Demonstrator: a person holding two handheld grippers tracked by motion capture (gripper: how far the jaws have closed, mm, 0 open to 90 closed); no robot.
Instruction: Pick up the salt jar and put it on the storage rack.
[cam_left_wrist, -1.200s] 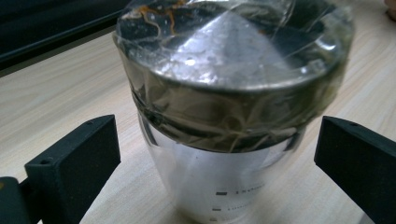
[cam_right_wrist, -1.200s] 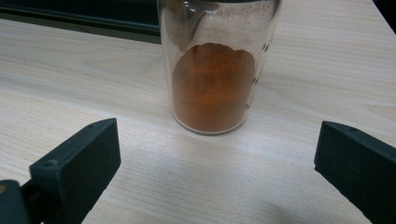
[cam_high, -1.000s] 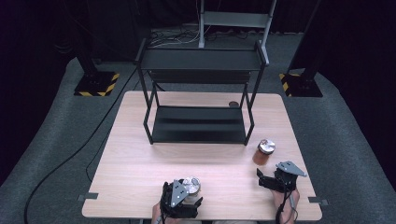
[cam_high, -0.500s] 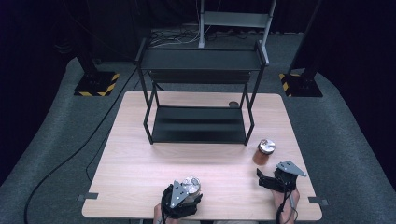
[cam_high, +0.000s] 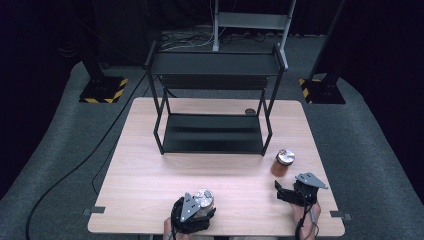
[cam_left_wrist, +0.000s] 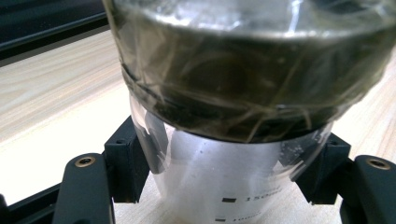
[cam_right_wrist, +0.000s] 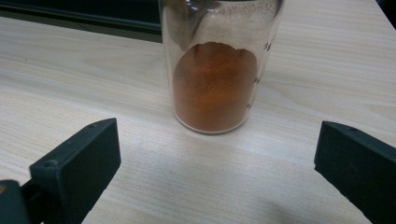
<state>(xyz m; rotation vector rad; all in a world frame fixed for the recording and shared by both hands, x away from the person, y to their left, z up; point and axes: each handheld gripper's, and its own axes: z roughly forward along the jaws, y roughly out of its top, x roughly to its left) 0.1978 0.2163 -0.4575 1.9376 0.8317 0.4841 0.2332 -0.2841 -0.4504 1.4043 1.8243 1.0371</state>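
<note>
A clear glass jar (cam_left_wrist: 224, 186) with a metal lid (cam_high: 203, 196) and printed volume marks stands near the table's front edge, left of centre. My left gripper (cam_high: 199, 209) is shut on it, and both black pads (cam_left_wrist: 127, 163) press the glass below the lid. A second jar (cam_high: 282, 162) half full of orange powder (cam_right_wrist: 212, 88) stands upright at the right. My right gripper (cam_high: 283, 193) sits just in front of that jar, open. Its fingers (cam_right_wrist: 88, 158) are spread wide and short of the glass.
A black two-level metal rack (cam_high: 212, 132) stands at the middle back of the wooden table (cam_high: 140, 175). A small dark round object (cam_high: 249, 111) lies by the rack's right rear leg. Bare wood stretches between the rack and the grippers.
The left gripper's jaws have closed onto the clear jar. Neither hand has shifted, and the orange jar has stayed where it was.
</note>
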